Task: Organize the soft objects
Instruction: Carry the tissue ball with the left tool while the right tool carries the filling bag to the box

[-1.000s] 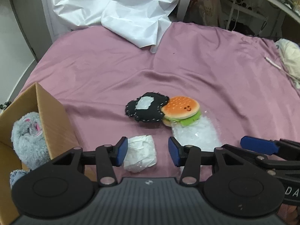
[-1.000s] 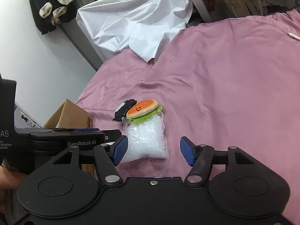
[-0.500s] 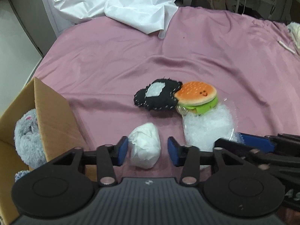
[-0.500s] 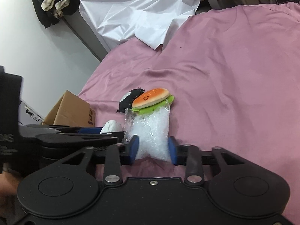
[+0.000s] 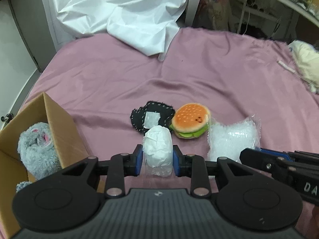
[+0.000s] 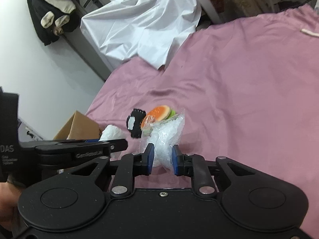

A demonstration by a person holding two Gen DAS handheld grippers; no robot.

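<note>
My left gripper (image 5: 157, 160) is shut on a white wrapped bundle (image 5: 158, 149) and holds it above the pink sheet. My right gripper (image 6: 163, 157) is shut on a clear bag of white filling (image 6: 166, 137), which also shows in the left wrist view (image 5: 232, 139). A plush hamburger (image 5: 190, 120) and a black stitched plush with a white patch (image 5: 151, 117) lie together on the sheet, just beyond both grippers. A cardboard box (image 5: 59, 127) at the left holds a grey plush animal (image 5: 37, 147).
A crumpled white sheet (image 5: 127, 14) lies at the far edge of the pink-covered bed (image 5: 219, 75). A cream bundle (image 5: 305, 59) sits at the far right. Clothes hang on a door (image 6: 53, 18) to the left.
Both grippers closed: the left on the white bundle, the right on the bag of filling. Both objects have since lifted off the sheet.
</note>
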